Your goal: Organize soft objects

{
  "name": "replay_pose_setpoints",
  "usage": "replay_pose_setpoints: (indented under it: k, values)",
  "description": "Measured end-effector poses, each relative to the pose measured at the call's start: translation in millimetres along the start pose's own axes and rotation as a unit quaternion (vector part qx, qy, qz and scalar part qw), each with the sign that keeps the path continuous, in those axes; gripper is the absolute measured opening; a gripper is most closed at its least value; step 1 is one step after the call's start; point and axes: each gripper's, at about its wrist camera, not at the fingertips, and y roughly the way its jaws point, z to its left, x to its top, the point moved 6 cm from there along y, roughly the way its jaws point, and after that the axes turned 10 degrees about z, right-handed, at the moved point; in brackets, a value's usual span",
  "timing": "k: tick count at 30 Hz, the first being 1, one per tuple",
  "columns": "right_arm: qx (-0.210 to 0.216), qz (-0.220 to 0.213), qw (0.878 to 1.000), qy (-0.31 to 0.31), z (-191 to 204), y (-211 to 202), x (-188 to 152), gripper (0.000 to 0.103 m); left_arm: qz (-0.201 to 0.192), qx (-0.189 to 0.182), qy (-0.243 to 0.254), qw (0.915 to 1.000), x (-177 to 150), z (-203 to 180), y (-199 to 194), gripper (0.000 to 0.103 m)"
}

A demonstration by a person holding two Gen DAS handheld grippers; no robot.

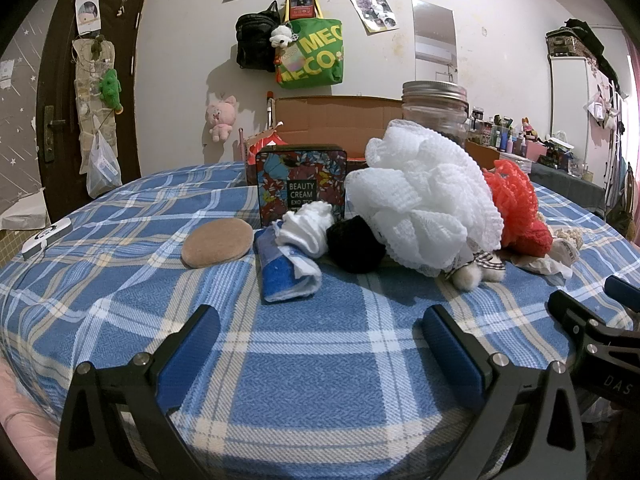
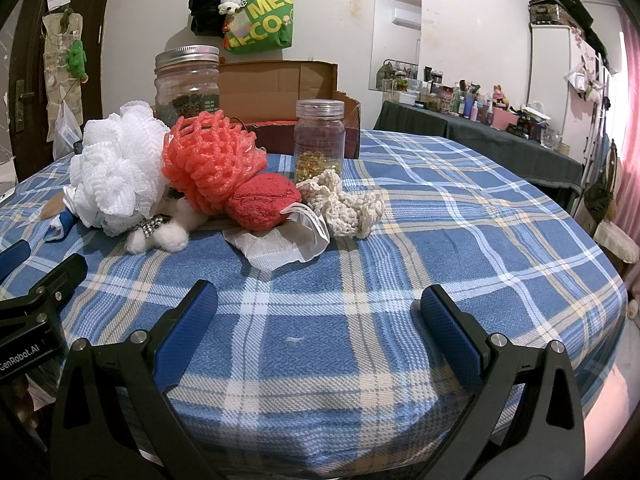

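The left hand-held gripper [image 1: 320, 344] hangs low over the blue plaid cloth [image 1: 320, 360] with its blue pads spread wide and nothing between them; the right hand-held gripper [image 2: 318, 320] hangs beside it, spread and empty too. So I judge the sorting not yet begun. Nearest the left one lies a folded blue-and-white washcloth [image 1: 286, 270], beside it a flat round tan sponge [image 1: 218, 242]. Behind these the pile: a black pompom [image 1: 356, 246], a white mesh bath pouf [image 1: 428, 196], a coral mesh pouf [image 2: 212, 160], a red sponge [image 2: 262, 200], a cream crocheted piece [image 2: 348, 200]. Furthest, an open cardboard box [image 1: 336, 120], probably where they go. The next move calls for closing on one soft piece, likely the washcloth.
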Motion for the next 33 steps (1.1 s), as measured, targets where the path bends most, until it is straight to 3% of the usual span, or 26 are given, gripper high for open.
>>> replay_pose_setpoints:
  k: [14,22,33]
  values:
    - [0.003,0.003,1.000,0.000,-0.8,0.1,-1.6,0.103,0.004,-0.004,0.002,1.0000,0.5,-0.1,-0.5,0.103]
    - [0.022,0.010,1.000,-0.011,-3.1,1.2,11.0,0.103,0.002,-0.037,0.007,0.9993,13.0,0.4,-2.7,0.103]
    - [0.062,-0.026,0.997,-0.032,0.8,-17.8,50.7,0.103,-0.022,-0.097,0.033,0.9945,50.7,-9.0,-20.0,0.103]
